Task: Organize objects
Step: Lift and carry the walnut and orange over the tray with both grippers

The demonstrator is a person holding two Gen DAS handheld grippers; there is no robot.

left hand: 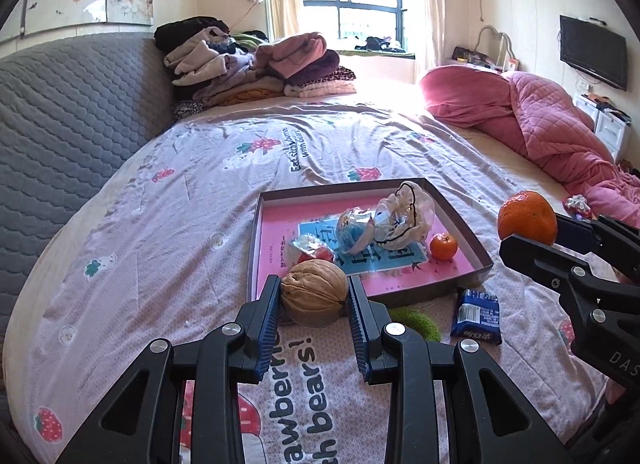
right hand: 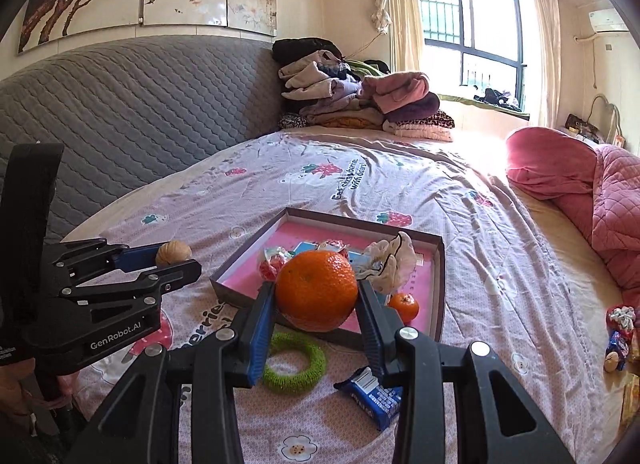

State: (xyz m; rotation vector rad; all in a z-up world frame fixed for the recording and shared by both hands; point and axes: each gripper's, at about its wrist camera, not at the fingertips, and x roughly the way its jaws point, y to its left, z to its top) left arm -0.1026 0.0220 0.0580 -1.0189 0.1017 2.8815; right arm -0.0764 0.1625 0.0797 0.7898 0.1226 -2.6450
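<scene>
My left gripper is shut on a brown walnut and holds it above the bedsheet, just before the near edge of the pink-bottomed box. My right gripper is shut on a large orange, held above the box's near side; it also shows in the left wrist view. The box holds a small tangerine, wrapped candies and a pale scrunchie. The left gripper with the walnut shows at the left of the right wrist view.
A green ring and a blue snack packet lie on the sheet before the box. More snacks lie at the right edge. Folded clothes and a pink quilt lie further back. A grey headboard stands on the left.
</scene>
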